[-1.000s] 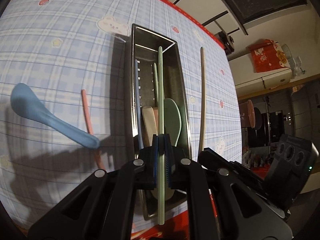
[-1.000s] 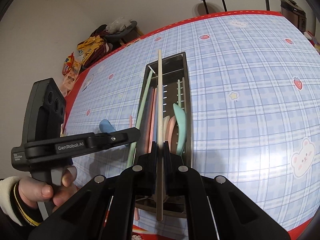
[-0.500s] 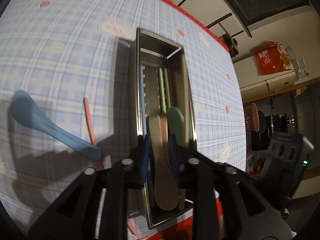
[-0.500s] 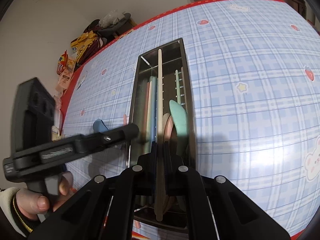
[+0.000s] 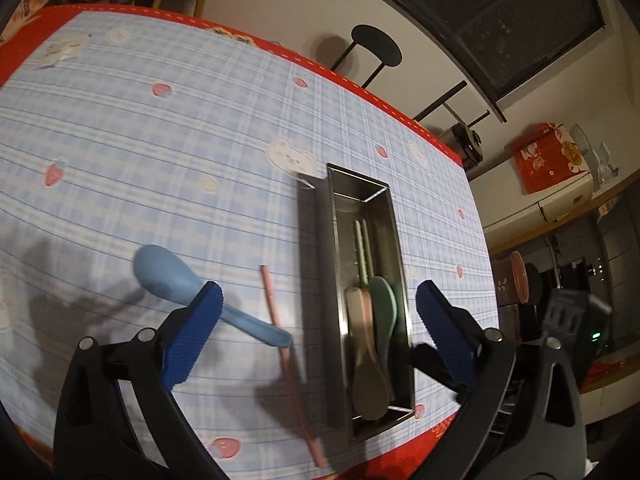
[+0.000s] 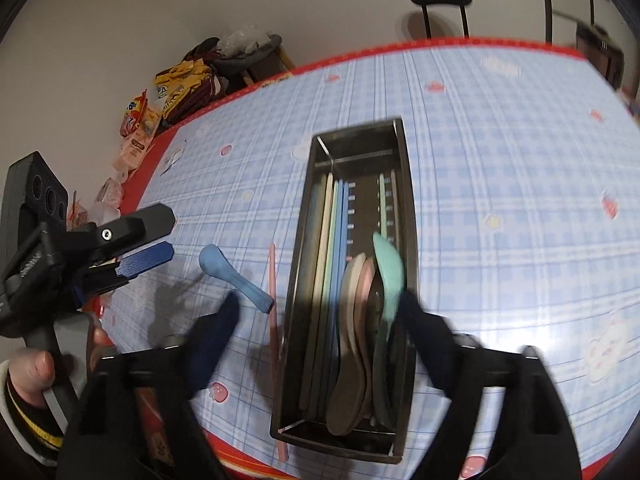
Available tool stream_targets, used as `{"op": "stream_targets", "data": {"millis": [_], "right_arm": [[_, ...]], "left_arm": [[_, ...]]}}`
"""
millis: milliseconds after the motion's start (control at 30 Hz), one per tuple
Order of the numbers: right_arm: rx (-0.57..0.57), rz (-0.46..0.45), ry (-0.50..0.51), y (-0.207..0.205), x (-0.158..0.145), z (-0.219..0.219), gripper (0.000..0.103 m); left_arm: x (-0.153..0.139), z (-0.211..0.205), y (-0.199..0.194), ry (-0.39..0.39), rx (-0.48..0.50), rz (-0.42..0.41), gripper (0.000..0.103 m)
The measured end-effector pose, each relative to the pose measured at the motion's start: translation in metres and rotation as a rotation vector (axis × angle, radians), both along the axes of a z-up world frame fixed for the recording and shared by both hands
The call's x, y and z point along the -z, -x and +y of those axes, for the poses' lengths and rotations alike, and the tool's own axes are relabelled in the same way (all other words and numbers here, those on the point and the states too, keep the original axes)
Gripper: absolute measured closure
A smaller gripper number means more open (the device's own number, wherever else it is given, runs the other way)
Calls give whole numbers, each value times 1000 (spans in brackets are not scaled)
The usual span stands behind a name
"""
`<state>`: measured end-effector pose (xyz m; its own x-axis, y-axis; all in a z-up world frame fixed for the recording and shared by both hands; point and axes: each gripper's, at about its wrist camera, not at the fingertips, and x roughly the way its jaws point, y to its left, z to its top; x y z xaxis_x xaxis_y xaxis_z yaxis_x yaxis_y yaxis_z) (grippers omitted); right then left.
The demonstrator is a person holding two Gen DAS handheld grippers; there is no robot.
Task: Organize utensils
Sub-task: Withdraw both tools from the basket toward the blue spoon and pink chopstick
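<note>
We hold both tools released and empty above the near end of the steel utensil tray. The left tool hangs with its fingers wide apart, and the right tool likewise, straddling the tray's near end. Chopsticks lie lengthwise along the tray's left wall and the spoons nest to their right, so long things align with the long walls. Left of the tray, on the desk, the blue spoon lies just ahead of our left tool's left finger, its handle touching the pink chopstick. We judge these remain to be gathered; the desk beyond them offers open room, while the near edge is close.
</note>
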<state>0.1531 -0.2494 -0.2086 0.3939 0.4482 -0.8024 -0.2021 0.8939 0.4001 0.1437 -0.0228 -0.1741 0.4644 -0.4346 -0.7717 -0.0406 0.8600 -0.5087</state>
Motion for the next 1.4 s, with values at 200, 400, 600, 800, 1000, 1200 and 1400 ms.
{"op": "stream_targets", "data": {"millis": [200,400,600,800,1000,1200,1400], "right_arm": [[1,-75,87,13,-19,6,6],[29,-93,155,28,-15,8,6],[44,-58,201,46,2,16,6],[30,-48,235,54,9,33,6],[-33,-35,232,56,11,56,6],[-67,12,280,53,17,78,6],[-108,41,266,46,21,94,14]], "left_arm": [[-1,19,19,-50,-16,-2,6],[-1,35,40,-123,-29,-46,6],[10,45,62,-270,-22,-40,6],[28,55,79,-331,-10,-6,6],[32,70,85,-348,-15,13,6],[39,89,86,-346,-31,55,6],[55,107,82,-318,-47,122,6]]}}
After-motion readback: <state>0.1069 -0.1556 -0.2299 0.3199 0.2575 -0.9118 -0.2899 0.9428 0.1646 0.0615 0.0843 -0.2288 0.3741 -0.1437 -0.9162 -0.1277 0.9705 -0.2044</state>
